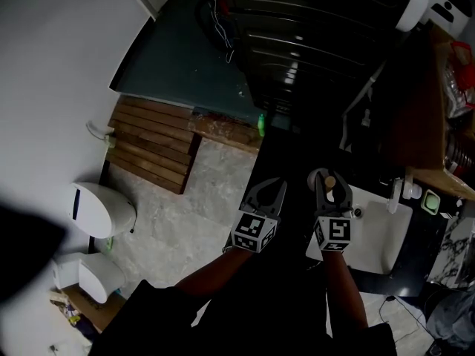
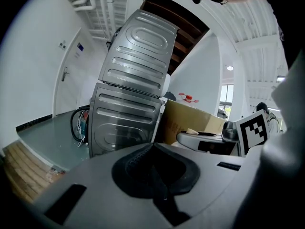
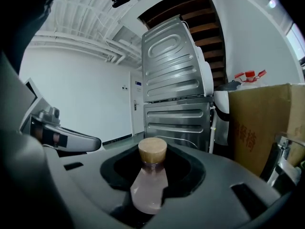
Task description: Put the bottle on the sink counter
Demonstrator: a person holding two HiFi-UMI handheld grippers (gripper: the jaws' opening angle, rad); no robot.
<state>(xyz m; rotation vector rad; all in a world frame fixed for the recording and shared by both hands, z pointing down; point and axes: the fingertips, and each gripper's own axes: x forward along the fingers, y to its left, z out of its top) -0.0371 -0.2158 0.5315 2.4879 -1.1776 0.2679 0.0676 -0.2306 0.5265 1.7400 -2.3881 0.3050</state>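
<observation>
A small pinkish bottle (image 3: pixel 149 185) with a cork stopper (image 3: pixel 152 150) stands out upright from between the jaws of my right gripper (image 3: pixel 151 178), which is shut on its body. In the head view the right gripper (image 1: pixel 331 190) hovers beside the left edge of the white sink (image 1: pixel 380 239), the bottle's cork (image 1: pixel 322 177) showing at its tips. My left gripper (image 1: pixel 274 190) floats just to the left at about the same height, shut, with nothing between its pads (image 2: pixel 143 168). The dark sink counter (image 1: pixel 420 237) surrounds the basin.
A faucet (image 1: pixel 395 194) stands at the sink's back edge. Stacked metal appliances (image 2: pixel 136 99) and a cardboard box (image 3: pixel 261 120) lie ahead. A toilet (image 1: pixel 100 210) and a wooden slatted mat (image 1: pixel 152 143) sit on the floor to the left.
</observation>
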